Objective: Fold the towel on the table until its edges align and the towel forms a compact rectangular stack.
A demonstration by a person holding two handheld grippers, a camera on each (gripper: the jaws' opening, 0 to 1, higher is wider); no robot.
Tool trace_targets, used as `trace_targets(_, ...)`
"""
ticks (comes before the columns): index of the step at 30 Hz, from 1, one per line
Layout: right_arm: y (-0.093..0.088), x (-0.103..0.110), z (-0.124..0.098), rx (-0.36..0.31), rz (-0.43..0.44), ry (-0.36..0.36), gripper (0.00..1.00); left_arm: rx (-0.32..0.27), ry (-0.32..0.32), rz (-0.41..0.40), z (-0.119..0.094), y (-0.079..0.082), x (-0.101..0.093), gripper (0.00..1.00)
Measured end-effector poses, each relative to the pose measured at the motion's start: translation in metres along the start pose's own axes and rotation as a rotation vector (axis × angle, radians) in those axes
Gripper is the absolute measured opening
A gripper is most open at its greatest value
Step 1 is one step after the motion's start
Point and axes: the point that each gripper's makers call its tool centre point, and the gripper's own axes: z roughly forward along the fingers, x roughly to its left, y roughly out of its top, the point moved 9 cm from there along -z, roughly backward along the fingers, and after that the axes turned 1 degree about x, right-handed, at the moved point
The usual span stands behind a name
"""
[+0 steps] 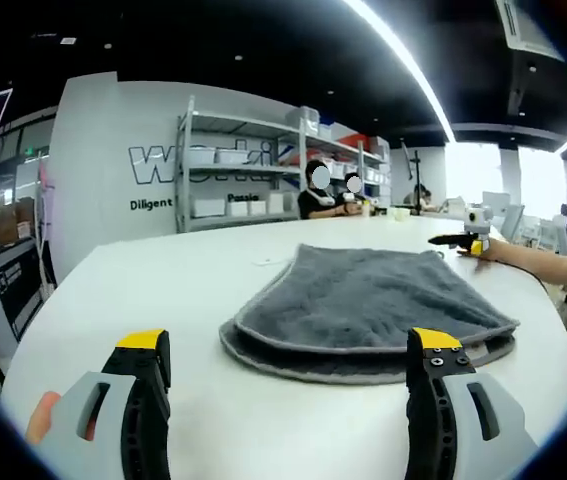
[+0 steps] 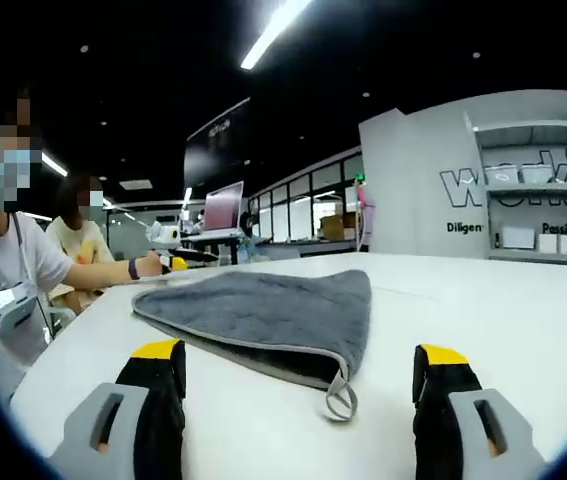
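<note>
A grey towel (image 1: pixel 363 300) lies folded on the white table (image 1: pixel 163 290), its upper layer resting on a slightly wider lower one. My left gripper (image 1: pixel 289 350) stands open just short of the towel's near rounded edge, nothing between its yellow-tipped jaws. At the towel's far right corner a hand holds the right gripper (image 1: pixel 471 238). In the right gripper view the towel (image 2: pixel 273 300) narrows to a corner with a small hanging loop (image 2: pixel 340 400). That loop lies between the open jaws of my right gripper (image 2: pixel 300 360). The left gripper (image 2: pixel 168 250) shows far left.
The round table's edge (image 1: pixel 33 340) curves close on the left. Beyond it stand metal shelves (image 1: pixel 253 170) with white boxes and seated people. A person in a white shirt (image 2: pixel 18 280) sits at the table's left edge, with a laptop (image 2: pixel 223 210) behind.
</note>
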Motion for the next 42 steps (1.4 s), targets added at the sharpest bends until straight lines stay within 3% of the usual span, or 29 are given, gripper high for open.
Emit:
trace_targets(6,0.0,0.0,-0.001,-0.003,-0.002,-0.014,0.99,-0.051,0.052,-0.026,0.028,0.018,0.006,0.96)
trace_targets(12,0.0,0.0,-0.002,-0.008,0.0,-0.03,0.99,-0.09,0.123,-0.085,0.043,0.006,0.007,0.89)
trace_targets(15,0.002,0.001,-0.002,-0.02,0.004,-0.014,0.99,-0.014,0.128,-0.043,0.039,-0.004,0.006,0.84)
trace_targets(21,0.002,0.002,-0.002,-0.023,0.011,-0.008,0.99,-0.005,0.091,0.012,0.035,-0.006,-0.003,0.75)
trace_targets(26,0.0,0.004,0.0,-0.002,-0.001,-0.018,0.99,0.008,0.048,-0.005,0.036,-0.01,-0.007,0.62)
trace_targets(33,-0.001,0.005,0.001,0.01,-0.008,-0.028,0.98,0.054,0.061,-0.029,0.035,-0.017,-0.007,0.44)
trace_targets(42,-0.002,0.004,0.004,0.028,-0.023,-0.03,0.97,0.104,0.068,-0.079,0.042,-0.023,0.002,0.33)
